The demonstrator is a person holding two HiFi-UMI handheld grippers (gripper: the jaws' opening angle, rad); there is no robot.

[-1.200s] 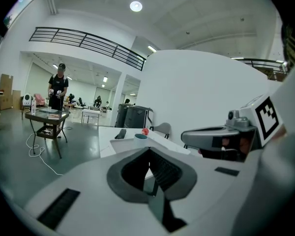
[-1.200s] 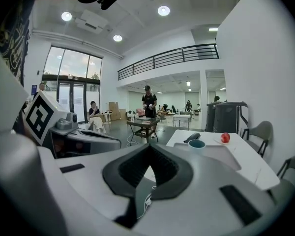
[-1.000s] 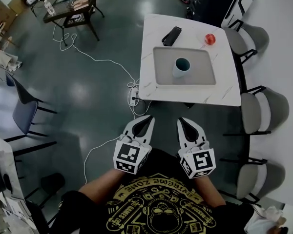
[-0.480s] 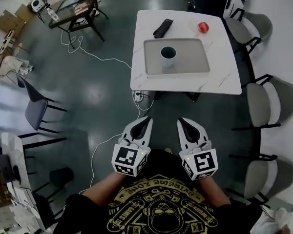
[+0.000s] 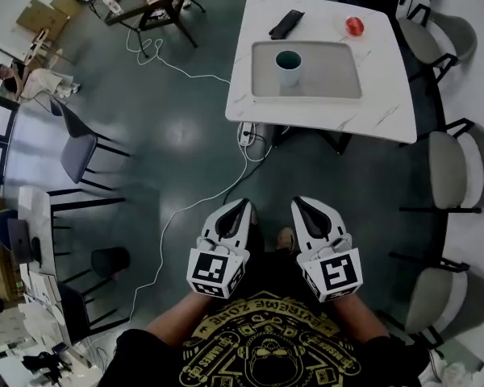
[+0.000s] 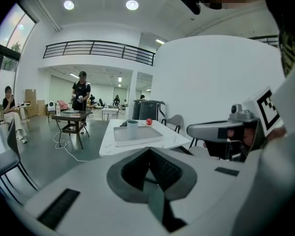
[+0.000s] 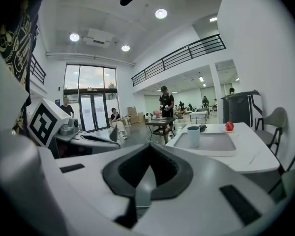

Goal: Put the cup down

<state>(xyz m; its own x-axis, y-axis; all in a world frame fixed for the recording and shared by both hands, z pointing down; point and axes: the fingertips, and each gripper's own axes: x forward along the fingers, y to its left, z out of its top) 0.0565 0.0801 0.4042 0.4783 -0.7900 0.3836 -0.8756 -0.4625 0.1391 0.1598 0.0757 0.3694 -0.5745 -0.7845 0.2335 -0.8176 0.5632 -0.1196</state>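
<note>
A pale teal cup (image 5: 289, 64) stands upright on a grey tray (image 5: 331, 75) on the white marble table (image 5: 306, 111) at the top of the head view. It also shows far ahead in the left gripper view as the cup (image 6: 132, 128) and in the right gripper view as the cup (image 7: 193, 135). My left gripper (image 5: 240, 204) and right gripper (image 5: 300, 201) hang side by side close to my body, over the dark floor and well short of the table. Both are shut, with nothing between their jaws.
A red apple (image 5: 354, 26) and a black flat object (image 5: 285, 23) lie on the table behind the tray. Grey chairs (image 5: 460, 168) line the right side. A blue chair (image 5: 81, 156) stands at left. A white cable (image 5: 194, 208) and power strip (image 5: 246, 133) lie on the floor.
The table with the cup has drawn farther away and upward in the head view as I back off. Both grippers stay shut and side by side before my body.
</note>
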